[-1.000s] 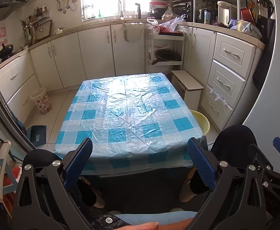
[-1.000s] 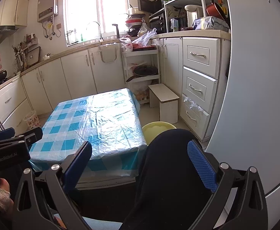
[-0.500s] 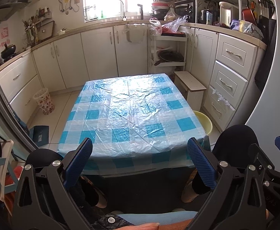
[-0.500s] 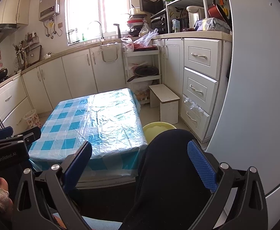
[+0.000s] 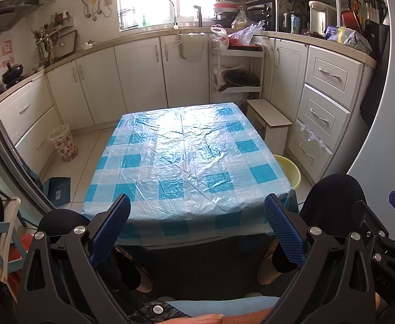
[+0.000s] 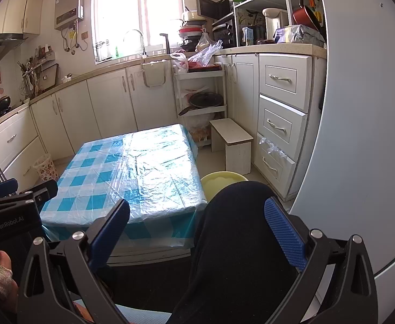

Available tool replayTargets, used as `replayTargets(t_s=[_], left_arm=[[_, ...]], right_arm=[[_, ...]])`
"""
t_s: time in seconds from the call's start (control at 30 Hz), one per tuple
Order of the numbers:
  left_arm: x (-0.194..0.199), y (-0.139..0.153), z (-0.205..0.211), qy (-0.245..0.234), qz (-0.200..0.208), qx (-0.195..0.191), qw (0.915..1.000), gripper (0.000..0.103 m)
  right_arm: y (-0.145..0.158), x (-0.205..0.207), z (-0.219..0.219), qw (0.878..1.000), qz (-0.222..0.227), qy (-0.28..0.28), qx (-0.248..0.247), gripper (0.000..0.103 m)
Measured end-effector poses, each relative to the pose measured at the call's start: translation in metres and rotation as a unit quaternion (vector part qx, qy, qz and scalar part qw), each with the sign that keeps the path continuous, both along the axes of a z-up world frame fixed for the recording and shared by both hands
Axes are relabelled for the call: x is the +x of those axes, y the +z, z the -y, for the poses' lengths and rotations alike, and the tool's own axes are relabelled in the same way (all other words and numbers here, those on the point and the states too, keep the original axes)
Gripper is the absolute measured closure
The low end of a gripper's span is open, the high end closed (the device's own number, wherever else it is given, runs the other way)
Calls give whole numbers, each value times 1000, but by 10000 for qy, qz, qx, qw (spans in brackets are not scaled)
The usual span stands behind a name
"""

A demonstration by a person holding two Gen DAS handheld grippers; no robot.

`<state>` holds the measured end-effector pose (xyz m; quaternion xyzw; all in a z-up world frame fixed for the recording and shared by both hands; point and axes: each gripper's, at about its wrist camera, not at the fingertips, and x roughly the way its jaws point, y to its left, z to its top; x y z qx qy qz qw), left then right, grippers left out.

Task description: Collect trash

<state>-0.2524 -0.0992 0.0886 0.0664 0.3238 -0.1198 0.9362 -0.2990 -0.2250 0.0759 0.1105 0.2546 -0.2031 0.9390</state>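
A low table under a blue-and-white checked plastic cloth (image 5: 186, 159) stands in the kitchen; it also shows in the right wrist view (image 6: 132, 172). I see no trash on it. My left gripper (image 5: 197, 221) is open and empty, held before the table's near edge. My right gripper (image 6: 197, 224) is open and empty, over my dark-clad knee (image 6: 237, 229), right of the table. A flowered waste basket (image 5: 63, 143) stands on the floor at the left by the cabinets; it also shows in the right wrist view (image 6: 46, 166).
A yellow basin (image 5: 289, 171) sits on the floor at the table's right corner. A small white stool (image 5: 270, 121) and a shelf cart with a pan (image 5: 236, 78) stand behind. White cabinets and drawers (image 5: 324, 113) line the walls. A dustpan (image 5: 58, 187) lies left.
Both views have tilted up slightly, so the table sits a little lower in frame. Both grippers stay open.
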Motion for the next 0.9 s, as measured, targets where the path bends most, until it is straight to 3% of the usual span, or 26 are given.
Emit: replayTargets(t_s=[0.9], left_arm=[[-3, -2, -5, 37, 32, 47, 10000, 8]], right_arm=[[0, 0, -2, 10000, -2, 7, 1, 7]])
